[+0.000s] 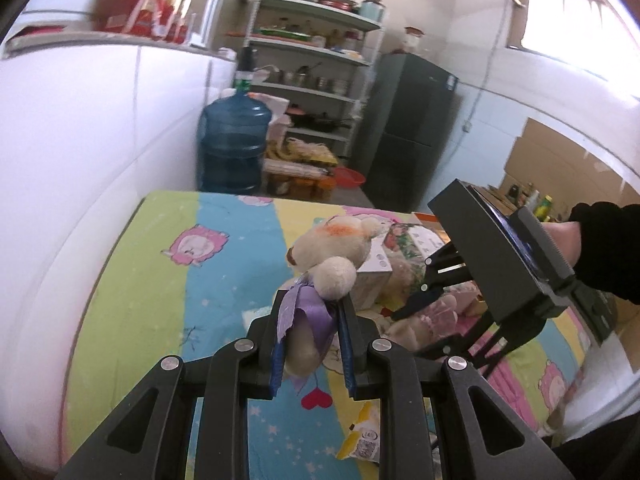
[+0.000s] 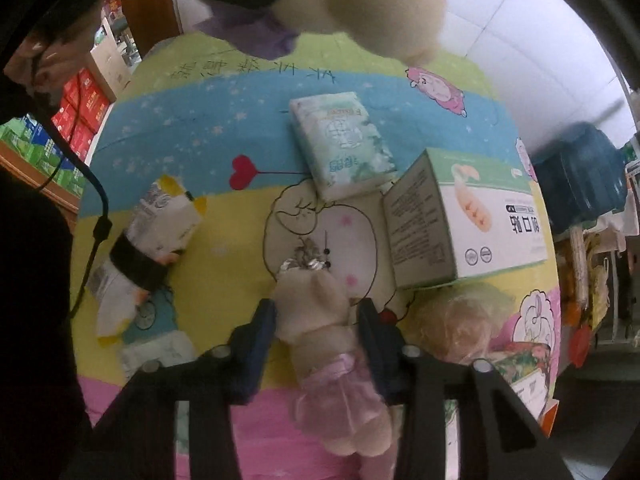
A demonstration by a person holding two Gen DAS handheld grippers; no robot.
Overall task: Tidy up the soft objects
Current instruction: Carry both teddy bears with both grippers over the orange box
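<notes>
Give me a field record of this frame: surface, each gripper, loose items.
surface: striped cartoon bedsheet
left gripper: shut on cream plush toy with purple ribbon, lifted off the sheet
right gripper: points down, jaws astride plush toy in pink dress, gaps at both pads
loose items: tissue pack, white-green box, banded packets

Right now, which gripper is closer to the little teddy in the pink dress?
Right. The right gripper straddles the pink-dress teddy lying on the bed; the left gripper is lifted away, shut on the purple-ribbon teddy.
</notes>
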